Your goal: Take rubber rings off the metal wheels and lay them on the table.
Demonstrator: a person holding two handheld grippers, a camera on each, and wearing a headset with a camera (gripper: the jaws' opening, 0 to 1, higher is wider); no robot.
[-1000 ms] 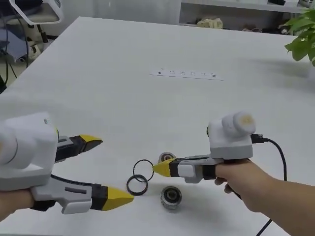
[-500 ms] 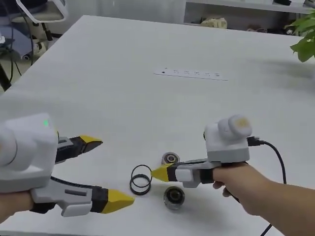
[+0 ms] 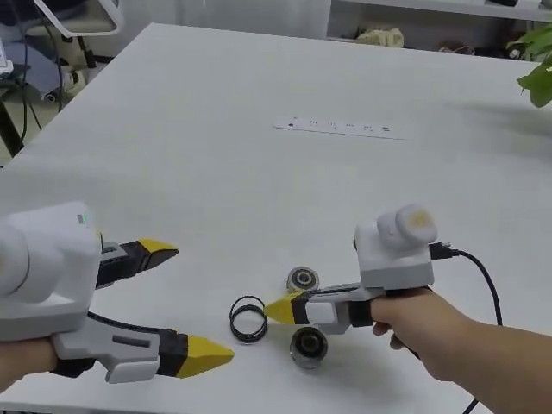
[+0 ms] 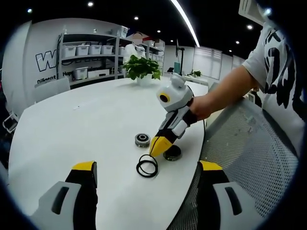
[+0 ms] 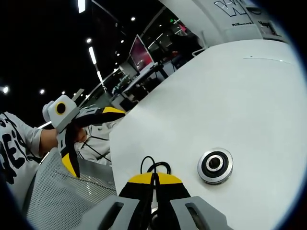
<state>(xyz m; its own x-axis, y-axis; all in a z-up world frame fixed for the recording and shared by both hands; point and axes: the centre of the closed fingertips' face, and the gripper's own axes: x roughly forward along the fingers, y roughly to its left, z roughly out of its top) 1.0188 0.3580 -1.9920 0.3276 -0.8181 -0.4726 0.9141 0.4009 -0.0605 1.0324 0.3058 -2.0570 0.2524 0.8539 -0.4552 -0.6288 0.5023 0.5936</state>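
Landmark: the near wheel [image 3: 308, 343], the metal wheel closest to the person on the white worktop [image 3: 259, 190].
Rubber rings [image 3: 247, 319]: two, as far as I can tell, lying flat and overlapped on the worktop just to the left of the near wheel.
Far wheel [image 3: 302, 279]: just beyond the near wheel, apart from it.
Count: two wheels and two loose rings. Whether either wheel wears another ring is too small to tell.
Right gripper [image 3: 274, 309]: jaws pressed together with nothing seen between them. The yellow tip sits up and to the left of the near wheel, close to the rings.
Left gripper [image 3: 198, 302]: jaws spread wide and holding nothing, well to the left of the near wheel, pointing towards it.
Handling, rings: probably thin, light and floppy. They stretch rather than break and may cling to metal. Best pinched across the band at one spot and peeled off the rim.
Handling, wheels: likely stiff, smooth and heavier, and apt to roll or slide. One gripper should pin the wheel by its rim while the other pulls the ring.
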